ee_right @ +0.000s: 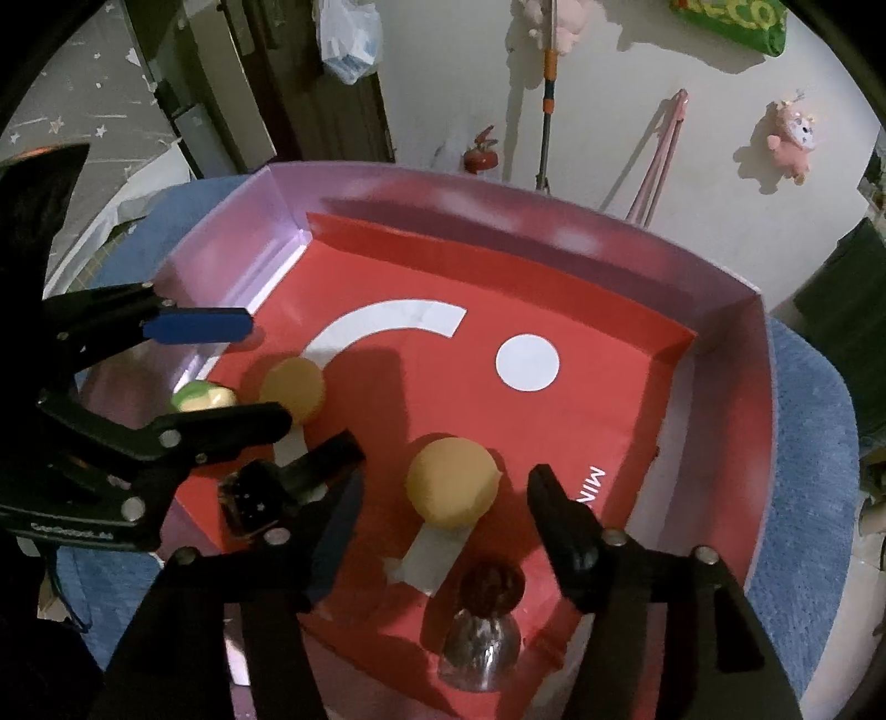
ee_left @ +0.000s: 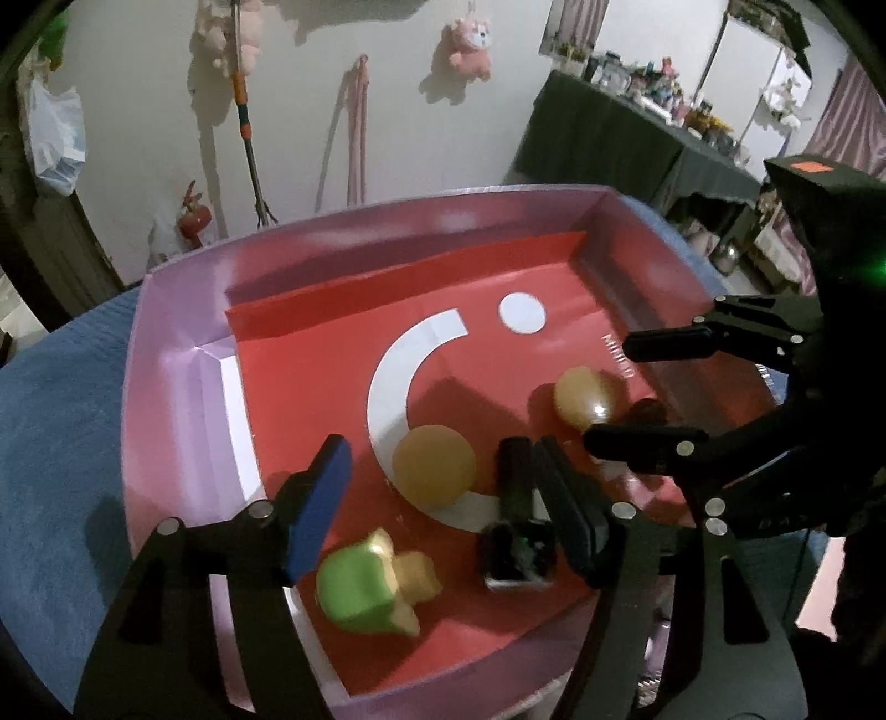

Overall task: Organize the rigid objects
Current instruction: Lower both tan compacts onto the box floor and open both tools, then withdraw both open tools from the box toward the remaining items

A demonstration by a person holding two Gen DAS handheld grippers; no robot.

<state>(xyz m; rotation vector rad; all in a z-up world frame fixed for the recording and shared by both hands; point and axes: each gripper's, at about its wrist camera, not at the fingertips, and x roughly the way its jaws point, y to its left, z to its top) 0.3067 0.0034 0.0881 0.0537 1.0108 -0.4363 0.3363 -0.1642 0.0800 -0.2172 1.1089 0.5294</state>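
Note:
A pink-walled box (ee_left: 183, 399) with a red floor holds the objects. In the left wrist view, my left gripper (ee_left: 454, 498) is open above a yellow ball (ee_left: 434, 468), a green and cream toy (ee_left: 365, 590) and a black watch-like gadget (ee_left: 518, 548). My right gripper (ee_left: 609, 387) is open around a second yellow ball (ee_left: 584, 396). In the right wrist view, my right gripper (ee_right: 443, 487) is open around that ball (ee_right: 451, 482), with a dark nut (ee_right: 492, 587) close below. My left gripper (ee_right: 266, 371) is open by the other ball (ee_right: 292, 387).
The box (ee_right: 758, 421) sits on a blue cloth (ee_left: 61, 432). A shiny reflection of the nut (ee_right: 482, 648) shows on the near wall. A mop (ee_left: 249, 127) and plush toys (ee_left: 470, 44) hang on the wall behind. A cluttered dark table (ee_left: 637, 127) stands at right.

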